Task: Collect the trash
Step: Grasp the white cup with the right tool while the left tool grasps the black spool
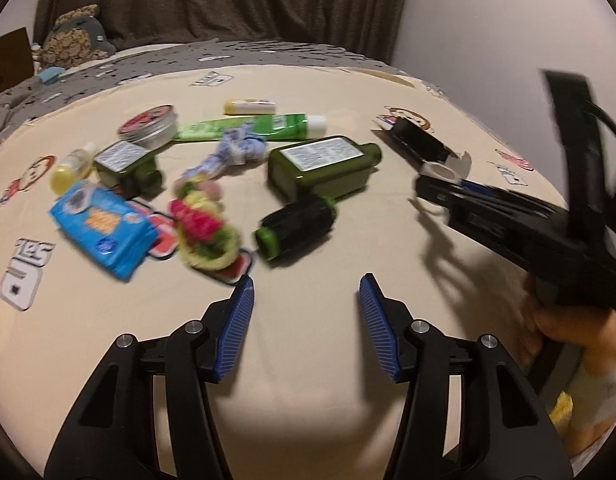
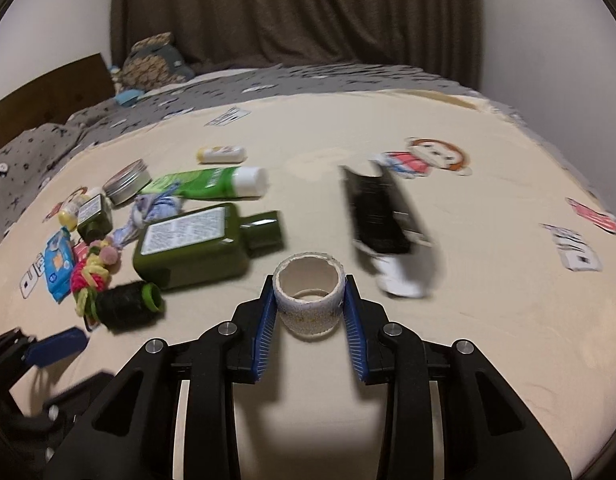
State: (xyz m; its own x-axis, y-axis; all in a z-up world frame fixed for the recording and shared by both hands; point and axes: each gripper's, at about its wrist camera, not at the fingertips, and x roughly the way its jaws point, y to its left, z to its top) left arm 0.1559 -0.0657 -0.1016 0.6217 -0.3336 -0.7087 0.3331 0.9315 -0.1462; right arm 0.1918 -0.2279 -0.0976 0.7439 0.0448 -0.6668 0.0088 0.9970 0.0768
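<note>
Right gripper [image 2: 309, 304] jaws around white ring [image 2: 309, 294]; labels blurred.

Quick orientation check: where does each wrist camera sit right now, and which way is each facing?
Left wrist: on the left gripper, facing down across the bed sheet at the clutter; jaws open and empty; the right gripper and a hand show at right.
Right wrist: on the right gripper, facing the same way; pads grip a cardboard ring; the left gripper shows lower left.
Shared: big green bottle, black box, curtain.
</note>
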